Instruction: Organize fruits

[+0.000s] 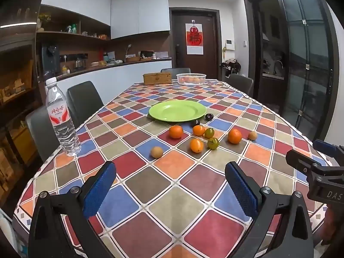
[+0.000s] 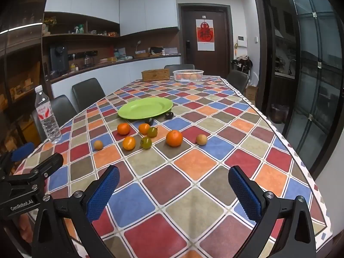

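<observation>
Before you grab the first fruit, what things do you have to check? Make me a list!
1. Left gripper open with nothing between its fingers: ok.
2. Right gripper open and holding nothing: ok.
3. Green plate has room, no fruit on it yet: ok.
4. Fruits lie loose on the tablecloth in front of the plate, like the nearest orange and the green-brown fruit beside it: ok, though those two sit close together.
5. Water bottle stands at the left edge, away from the fruits: ok.
6. Whether the fruits would roll when nudged: cannot tell.
</observation>
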{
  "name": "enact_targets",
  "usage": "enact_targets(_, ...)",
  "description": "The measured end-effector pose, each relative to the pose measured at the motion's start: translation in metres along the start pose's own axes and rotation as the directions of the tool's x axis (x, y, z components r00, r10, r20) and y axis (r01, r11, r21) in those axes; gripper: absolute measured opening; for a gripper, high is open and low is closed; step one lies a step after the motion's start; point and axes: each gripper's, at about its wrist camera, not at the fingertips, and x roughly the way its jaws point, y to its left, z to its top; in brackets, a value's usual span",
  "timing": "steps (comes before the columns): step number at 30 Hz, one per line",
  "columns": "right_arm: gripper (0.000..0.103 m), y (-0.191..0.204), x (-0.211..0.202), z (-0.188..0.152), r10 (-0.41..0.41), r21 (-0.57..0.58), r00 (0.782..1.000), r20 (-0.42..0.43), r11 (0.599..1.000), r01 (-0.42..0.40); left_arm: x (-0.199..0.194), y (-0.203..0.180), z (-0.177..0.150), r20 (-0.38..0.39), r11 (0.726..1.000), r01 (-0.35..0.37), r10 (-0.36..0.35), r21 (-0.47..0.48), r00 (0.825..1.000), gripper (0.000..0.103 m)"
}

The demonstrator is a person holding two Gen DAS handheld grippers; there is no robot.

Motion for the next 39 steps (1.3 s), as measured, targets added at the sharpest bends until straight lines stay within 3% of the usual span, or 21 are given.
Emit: enact_targets(39, 0.102, 0.0012, -0.0007, -0.0003, -0.003, -0.004, 1.000, 0.004, 1.000, 0.003, -0.0056, 0.0003, 0.0018, 0.014, 1.000, -0.004, 0.003, 0.002, 1.000, 0.103)
